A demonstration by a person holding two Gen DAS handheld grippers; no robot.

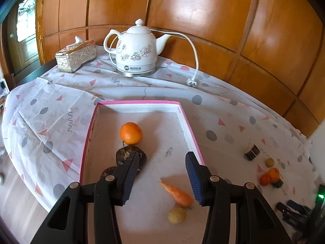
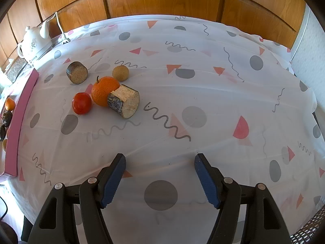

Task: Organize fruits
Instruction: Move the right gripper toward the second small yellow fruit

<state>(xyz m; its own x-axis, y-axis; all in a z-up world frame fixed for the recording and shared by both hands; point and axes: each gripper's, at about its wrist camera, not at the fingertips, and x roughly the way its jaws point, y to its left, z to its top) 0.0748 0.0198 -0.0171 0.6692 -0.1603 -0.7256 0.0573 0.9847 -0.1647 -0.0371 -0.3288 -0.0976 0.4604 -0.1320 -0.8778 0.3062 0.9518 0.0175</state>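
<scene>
A shallow white tray with a pink rim [image 1: 140, 102] holds an orange [image 1: 131, 133], dark wrinkled lumps [image 1: 142, 156], a small carrot [image 1: 176, 194] and a pale yellow round fruit [image 1: 176, 215]. My left gripper [image 1: 162, 154] hangs open over the tray, with nothing between its pads and the carrot lying below them. On the cloth right of the tray sit an orange [image 2: 104, 93], a red tomato [image 2: 81, 103], a yellowish ball [image 2: 120, 72] and two short log pieces [image 2: 124, 101] [image 2: 77, 72]. My right gripper [image 2: 160, 174] stands open over bare cloth, well short of them.
A white flowered kettle [image 1: 136, 48] with its cord and plug [image 1: 192, 82] stands at the back, and a silver tissue box [image 1: 76, 56] is left of it. Wood panelling backs the table. A dark device with a green light [image 1: 320, 196] lies at the right edge.
</scene>
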